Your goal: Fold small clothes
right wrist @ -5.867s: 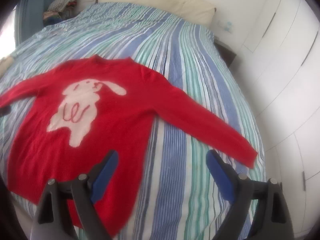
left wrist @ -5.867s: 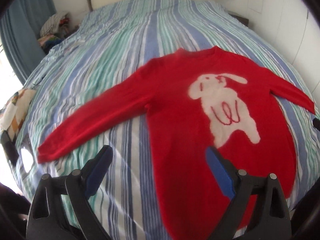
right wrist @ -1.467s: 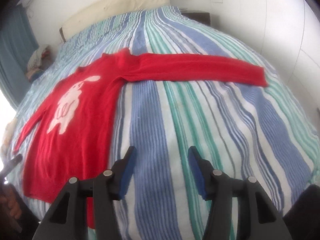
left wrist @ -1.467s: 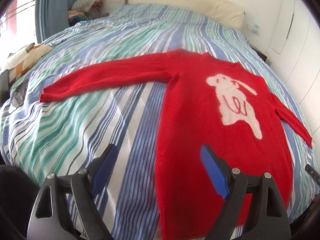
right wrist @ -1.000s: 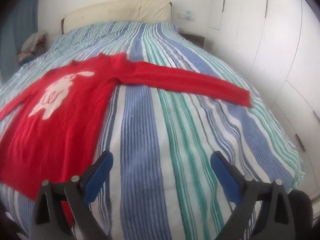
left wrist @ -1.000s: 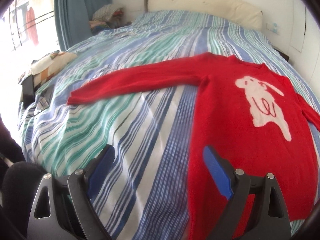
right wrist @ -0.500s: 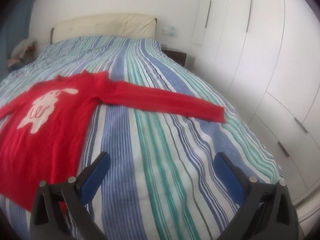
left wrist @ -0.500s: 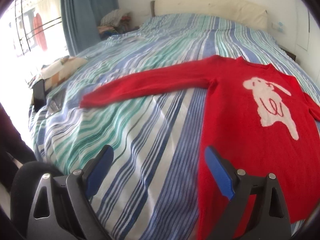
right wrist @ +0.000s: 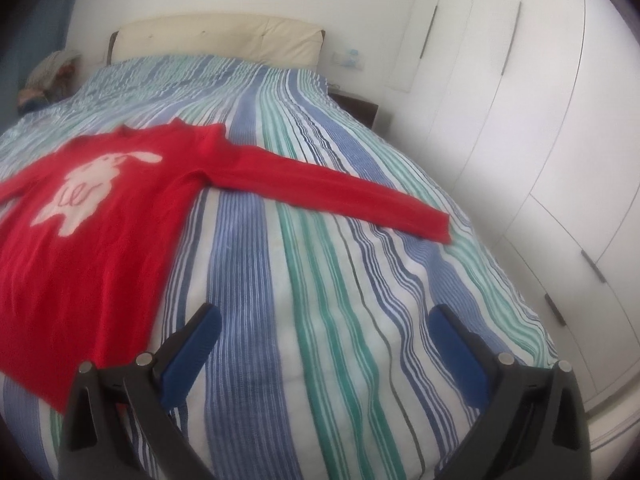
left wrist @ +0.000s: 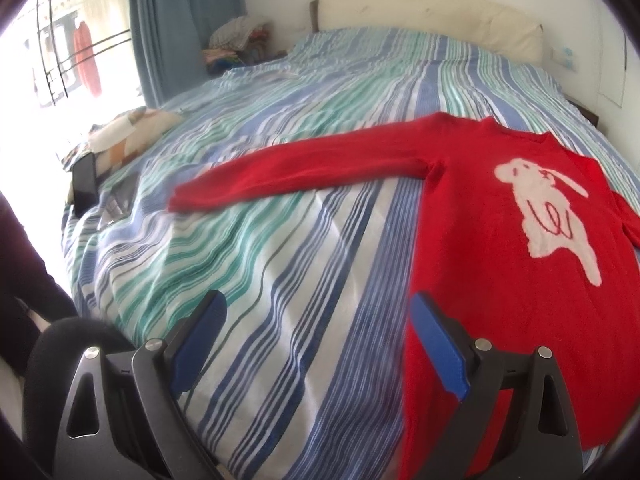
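A red sweater (left wrist: 500, 248) with a white rabbit on its chest lies flat, face up, on a striped bed (left wrist: 280, 264), both sleeves spread out sideways. Its left sleeve cuff (left wrist: 188, 200) points toward the window side. In the right wrist view the same sweater (right wrist: 100, 216) fills the left, and its other sleeve cuff (right wrist: 438, 226) reaches toward the wardrobe side. My left gripper (left wrist: 318, 312) hovers open over the bedspread beside the sweater's hem edge, holding nothing. My right gripper (right wrist: 324, 324) is open wide above bare bedspread, right of the sweater's body.
A cream headboard (left wrist: 432, 20) stands at the far end. A pile of clothes (left wrist: 236, 44) and a blue curtain (left wrist: 180, 24) are at the back left. A patterned cushion (left wrist: 128, 136) and a dark phone (left wrist: 84, 184) sit at the bed's left edge. White wardrobe doors (right wrist: 540, 128) line the right.
Both views have swung outward: the left one toward the left sleeve and window, the right one toward the right sleeve and wardrobe. The right gripper's jaws have spread wider. The sweater lies unmoved.
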`<state>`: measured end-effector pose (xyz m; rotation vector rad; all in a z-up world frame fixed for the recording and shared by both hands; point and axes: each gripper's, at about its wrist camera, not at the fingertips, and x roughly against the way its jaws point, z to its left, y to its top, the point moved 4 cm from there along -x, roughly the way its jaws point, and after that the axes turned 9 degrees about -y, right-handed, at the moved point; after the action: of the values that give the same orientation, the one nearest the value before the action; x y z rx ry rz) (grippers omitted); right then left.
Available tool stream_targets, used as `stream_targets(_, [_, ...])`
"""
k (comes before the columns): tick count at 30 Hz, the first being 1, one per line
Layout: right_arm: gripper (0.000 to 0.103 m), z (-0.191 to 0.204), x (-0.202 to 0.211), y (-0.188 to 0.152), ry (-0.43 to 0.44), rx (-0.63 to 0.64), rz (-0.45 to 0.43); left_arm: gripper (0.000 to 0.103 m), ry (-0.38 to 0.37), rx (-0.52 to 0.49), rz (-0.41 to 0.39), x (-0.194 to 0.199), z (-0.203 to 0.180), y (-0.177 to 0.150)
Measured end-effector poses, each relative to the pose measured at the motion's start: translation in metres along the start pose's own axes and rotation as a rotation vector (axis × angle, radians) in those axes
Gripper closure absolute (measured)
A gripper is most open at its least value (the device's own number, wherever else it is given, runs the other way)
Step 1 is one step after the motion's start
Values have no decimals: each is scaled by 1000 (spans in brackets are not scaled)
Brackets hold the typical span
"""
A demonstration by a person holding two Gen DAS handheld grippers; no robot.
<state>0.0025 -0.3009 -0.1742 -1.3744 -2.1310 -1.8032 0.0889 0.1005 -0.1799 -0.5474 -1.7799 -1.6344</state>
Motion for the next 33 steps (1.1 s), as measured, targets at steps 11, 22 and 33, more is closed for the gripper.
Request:
stream_targets(11, [1, 4, -10, 5, 41, 15, 71, 11, -102, 15, 12, 31, -17, 26])
stream_targets(22, [1, 63, 26, 150, 193, 15, 64, 4, -414, -282, -110, 165, -172, 118])
stream_targets(33, [1, 46, -7, 95, 204, -8, 140, 2, -204, -125, 166, 31, -65, 46])
